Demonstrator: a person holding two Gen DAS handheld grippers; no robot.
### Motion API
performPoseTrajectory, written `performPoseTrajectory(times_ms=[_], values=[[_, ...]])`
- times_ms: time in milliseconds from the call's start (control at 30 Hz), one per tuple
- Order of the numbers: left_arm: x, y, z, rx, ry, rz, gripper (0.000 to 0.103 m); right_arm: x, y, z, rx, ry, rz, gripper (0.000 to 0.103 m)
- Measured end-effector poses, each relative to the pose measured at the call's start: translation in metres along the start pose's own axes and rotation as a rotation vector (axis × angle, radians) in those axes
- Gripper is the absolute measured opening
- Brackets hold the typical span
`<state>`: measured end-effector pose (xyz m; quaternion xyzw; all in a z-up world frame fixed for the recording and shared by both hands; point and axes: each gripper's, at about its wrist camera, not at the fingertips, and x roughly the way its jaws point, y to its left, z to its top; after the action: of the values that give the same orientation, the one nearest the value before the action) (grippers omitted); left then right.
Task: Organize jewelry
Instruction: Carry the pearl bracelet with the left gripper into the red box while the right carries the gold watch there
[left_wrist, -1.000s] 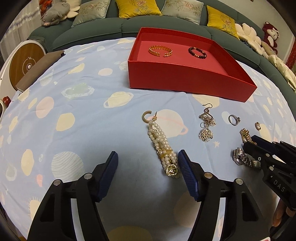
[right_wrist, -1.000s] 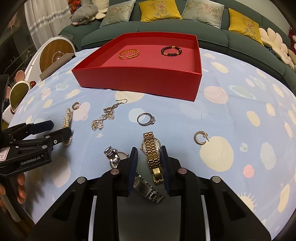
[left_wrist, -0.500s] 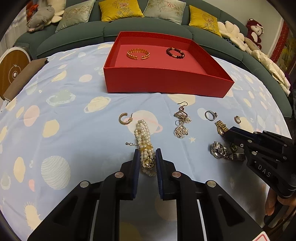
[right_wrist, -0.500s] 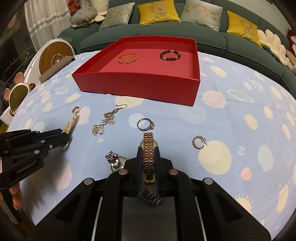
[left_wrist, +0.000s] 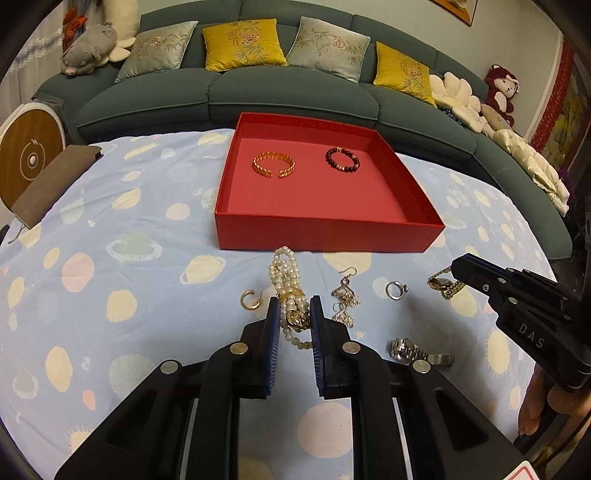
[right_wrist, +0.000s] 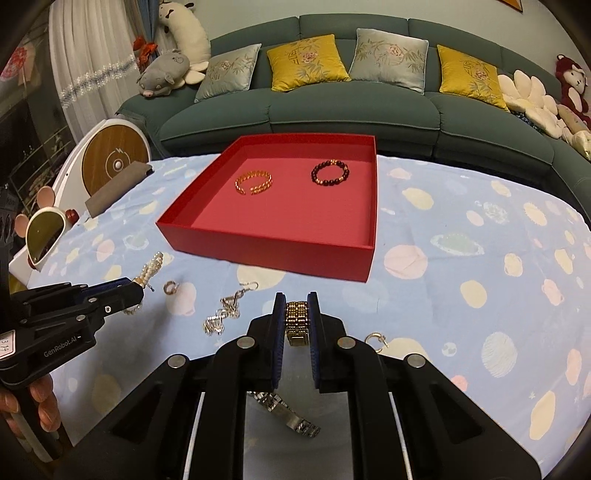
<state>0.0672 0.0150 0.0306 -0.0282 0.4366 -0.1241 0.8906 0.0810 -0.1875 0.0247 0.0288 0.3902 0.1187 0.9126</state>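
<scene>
Both claws are loaded: the left gripper (left_wrist: 294, 317) is pinched on the pearl bracelet (left_wrist: 288, 280), strands poking out past the pads toward the red tray (left_wrist: 325, 236). The right gripper (right_wrist: 296, 321) is clamped on the gold watch (right_wrist: 297, 321) by its band, looks lifted off the cloth but hard to tell. The tray holds a gold bangle (left_wrist: 274, 164) and a dark bead bracelet (left_wrist: 342, 159), well apart

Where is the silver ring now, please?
In the left wrist view the silver ring lies on the blue tablecloth in front of the red box, between the dangling earrings and the gold watch.
</scene>
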Motion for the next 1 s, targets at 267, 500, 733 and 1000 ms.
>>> performPoseTrajectory(times_ms=[267, 500, 733, 1000], values=[[-0.004, -0.003, 0.052, 0.005, -0.067, 0.012, 0.013, -0.009, 0.005, 0.045, 0.026, -0.096, 0.002, 0.011], [0.027, -0.007, 0.095, 0.037, -0.074, 0.02, 0.013, 0.007, -0.004, 0.09, 0.052, -0.142, -0.002, 0.011], [0.064, 0.002, 0.127, 0.043, -0.064, 0.053, 0.011, 0.048, -0.021, 0.118, 0.089, -0.131, -0.026, 0.011], [0.088, 0.005, 0.126, 0.06, -0.026, 0.095, 0.011, 0.084, -0.022, 0.118, 0.068, -0.074, -0.041, 0.011]])
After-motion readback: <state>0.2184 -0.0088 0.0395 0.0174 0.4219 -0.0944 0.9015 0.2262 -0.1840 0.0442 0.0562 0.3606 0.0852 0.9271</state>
